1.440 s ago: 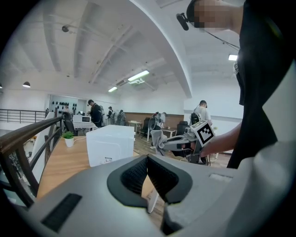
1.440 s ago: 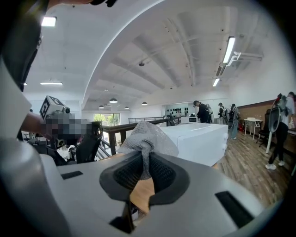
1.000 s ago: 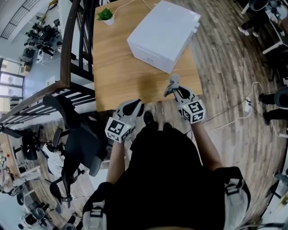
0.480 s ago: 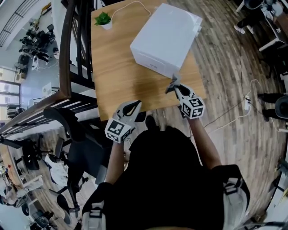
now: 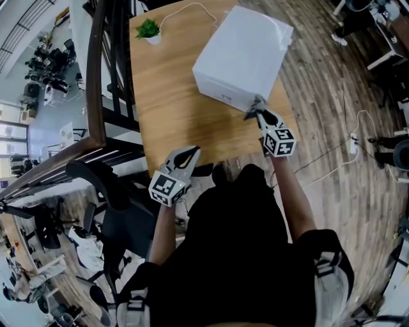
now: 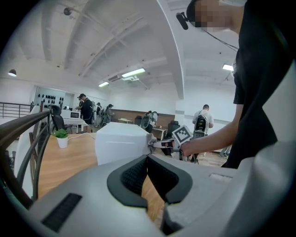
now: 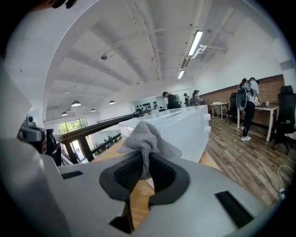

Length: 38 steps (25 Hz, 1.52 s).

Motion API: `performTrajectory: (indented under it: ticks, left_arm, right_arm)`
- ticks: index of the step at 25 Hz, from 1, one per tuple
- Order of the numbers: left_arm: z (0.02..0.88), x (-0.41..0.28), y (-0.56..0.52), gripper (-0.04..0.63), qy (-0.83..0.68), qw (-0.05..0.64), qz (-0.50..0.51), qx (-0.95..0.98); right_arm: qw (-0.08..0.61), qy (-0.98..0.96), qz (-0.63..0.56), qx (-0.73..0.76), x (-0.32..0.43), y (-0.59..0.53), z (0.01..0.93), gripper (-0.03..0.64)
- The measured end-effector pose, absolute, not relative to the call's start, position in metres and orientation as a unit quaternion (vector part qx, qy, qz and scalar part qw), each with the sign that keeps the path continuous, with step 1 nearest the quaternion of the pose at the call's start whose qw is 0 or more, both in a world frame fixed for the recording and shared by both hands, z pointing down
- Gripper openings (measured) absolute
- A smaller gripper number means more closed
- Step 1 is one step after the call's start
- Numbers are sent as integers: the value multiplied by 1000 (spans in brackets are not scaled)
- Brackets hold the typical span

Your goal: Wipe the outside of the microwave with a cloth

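Note:
A white microwave [image 5: 243, 56] stands on the wooden table [image 5: 172, 108], turned at an angle. My right gripper [image 5: 257, 110] is shut on a grey cloth [image 5: 256, 104], and the cloth touches the microwave's near front corner. In the right gripper view the cloth [image 7: 145, 141] bunches up between the jaws, with the microwave [image 7: 185, 129] just behind it. My left gripper [image 5: 186, 155] hangs at the table's near edge, jaws together and empty. The left gripper view shows the microwave [image 6: 121, 142] ahead and the right gripper [image 6: 159, 144] at its corner.
A small potted plant [image 5: 149, 30] stands at the table's far left corner, with a white cable [image 5: 185, 7] running from it. A dark railing [image 5: 102, 76] runs along the table's left side. Office chairs [image 5: 115, 204] stand lower left. Other people [image 6: 202, 124] are in the background.
My right gripper has moved forward with the cloth, from above the table's near edge to the microwave's front corner. The left gripper has stayed near the table edge.

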<state>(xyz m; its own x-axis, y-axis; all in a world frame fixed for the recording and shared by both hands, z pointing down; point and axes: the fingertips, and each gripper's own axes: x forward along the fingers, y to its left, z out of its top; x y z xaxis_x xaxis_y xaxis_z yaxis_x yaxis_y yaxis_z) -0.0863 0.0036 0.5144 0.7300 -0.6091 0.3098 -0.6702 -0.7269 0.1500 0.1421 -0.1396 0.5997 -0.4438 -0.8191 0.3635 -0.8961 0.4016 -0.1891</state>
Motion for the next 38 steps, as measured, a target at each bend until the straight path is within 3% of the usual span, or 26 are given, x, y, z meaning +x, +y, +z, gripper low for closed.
performTrajectory:
  ticks: [18,38]
  left_arm:
    - [524,-96,-37,2,-376,135,112,910]
    - [528,-116,-9,2,-418,157,113,888]
  right_arm:
    - [69,-844,216,486,106,-174,599,38]
    - [45,-838,239,488,70,-192,609,38]
